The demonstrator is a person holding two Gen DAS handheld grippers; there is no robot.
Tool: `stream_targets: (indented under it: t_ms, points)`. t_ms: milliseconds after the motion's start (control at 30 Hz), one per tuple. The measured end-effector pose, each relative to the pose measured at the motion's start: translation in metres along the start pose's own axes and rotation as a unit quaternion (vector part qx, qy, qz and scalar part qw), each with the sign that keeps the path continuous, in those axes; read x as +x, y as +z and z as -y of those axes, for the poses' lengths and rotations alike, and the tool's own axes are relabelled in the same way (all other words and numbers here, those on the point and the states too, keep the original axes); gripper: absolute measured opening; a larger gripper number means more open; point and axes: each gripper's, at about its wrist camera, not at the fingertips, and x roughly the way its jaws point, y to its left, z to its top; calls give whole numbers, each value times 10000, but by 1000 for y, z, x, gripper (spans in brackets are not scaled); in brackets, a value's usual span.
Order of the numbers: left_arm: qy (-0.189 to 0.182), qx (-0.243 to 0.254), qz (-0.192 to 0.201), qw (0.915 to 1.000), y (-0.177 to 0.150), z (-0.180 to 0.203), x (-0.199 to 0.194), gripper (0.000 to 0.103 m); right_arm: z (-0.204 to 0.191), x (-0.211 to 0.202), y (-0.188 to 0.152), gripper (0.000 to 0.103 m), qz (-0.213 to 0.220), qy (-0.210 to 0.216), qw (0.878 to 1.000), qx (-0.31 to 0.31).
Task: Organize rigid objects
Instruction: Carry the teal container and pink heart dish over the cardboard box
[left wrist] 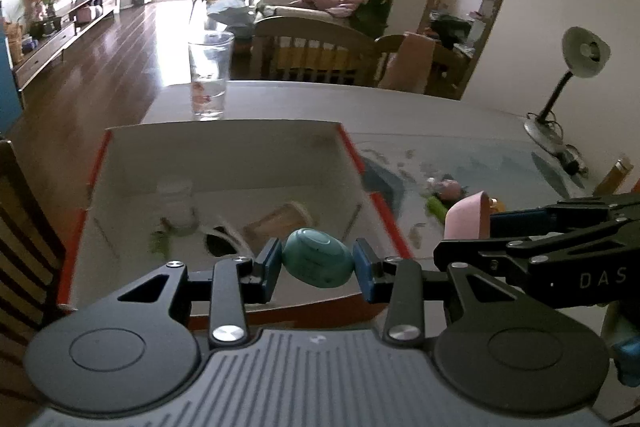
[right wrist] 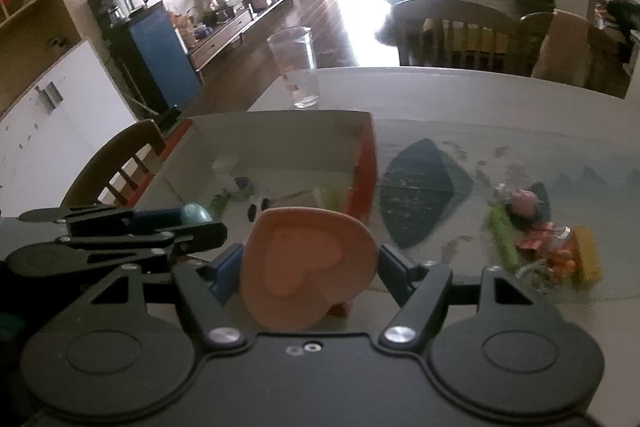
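Note:
My left gripper point(left wrist: 318, 265) is shut on a teal egg-shaped stone point(left wrist: 318, 263) and holds it above the near edge of an open box with red edges point(left wrist: 224, 131). The box holds several small items, among them a tan cylinder point(left wrist: 280, 221). My right gripper point(right wrist: 310, 269) is shut on a pink heart-embossed case point(right wrist: 308, 267), just right of the box's red wall point(right wrist: 364, 179). The right gripper with the pink case point(left wrist: 466, 219) shows at the right of the left wrist view. The left gripper with the stone point(right wrist: 196, 215) shows at the left of the right wrist view.
A drinking glass point(left wrist: 210, 75) stands on the table behind the box. A pile of small colourful items point(right wrist: 544, 247) lies on the table to the right. A desk lamp point(left wrist: 576, 75) stands at the far right. A wooden chair point(right wrist: 120, 163) stands left of the table.

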Motion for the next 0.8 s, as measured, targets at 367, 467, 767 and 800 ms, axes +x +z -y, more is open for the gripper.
stream_targets:
  t_ms: [367,467,767,800]
  points:
    - [403,-49,-134,9991,7,-54,10,38,-28,43,19,71,-162,19,9996,-244]
    - [502,-39,-228,9985,11,-67,19,38,-31,57,25,71,-228,10,9993,-312]
    - [675,203,-681,9952,19,-86,62,38,-41,115,29,71,-630,-225,9956,-663]
    - [708,280,-728,9944,19,-86,67,38,-41,121,27,71,-690,-256,9950,-678]
